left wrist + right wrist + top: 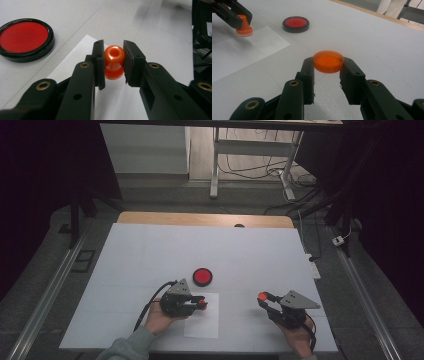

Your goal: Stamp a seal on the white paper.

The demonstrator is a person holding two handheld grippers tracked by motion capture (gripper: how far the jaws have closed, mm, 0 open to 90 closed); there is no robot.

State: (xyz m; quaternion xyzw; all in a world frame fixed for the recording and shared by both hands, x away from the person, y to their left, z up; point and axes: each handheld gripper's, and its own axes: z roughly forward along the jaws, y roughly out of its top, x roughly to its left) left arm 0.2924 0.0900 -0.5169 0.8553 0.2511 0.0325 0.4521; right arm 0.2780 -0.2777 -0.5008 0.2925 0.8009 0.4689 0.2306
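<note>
So the left gripper (113, 62) is clamped on a little orange stamp (114, 62), jaws squeezing its knob from both sides with the wider base pointing down. In the right gripper view the stamp's base sits just over, maybe touching, the sheet of white paper (249, 52); hard to call contact from here.

The right gripper (328, 65) is pinching a shallow orange cap (328, 61) by its rim, open side up, held a bit above the table (150, 250), well apart from the stamp, off to the right of the paper.

Around them: a round red ink pad in a black case (202, 276) sits on the table just past the far edge of the paper, between the two grippers but closer to the left one. Nothing sits between the stamp and the pad, or between the stamp and the paper under it. A black cable (150, 302) loops back from the left gripper toward the sleeve (125, 347). Beyond the white table cover there's a strip of bare wood (205, 219), then floor with desk legs (215, 165) and loose wires (260, 170).
</note>
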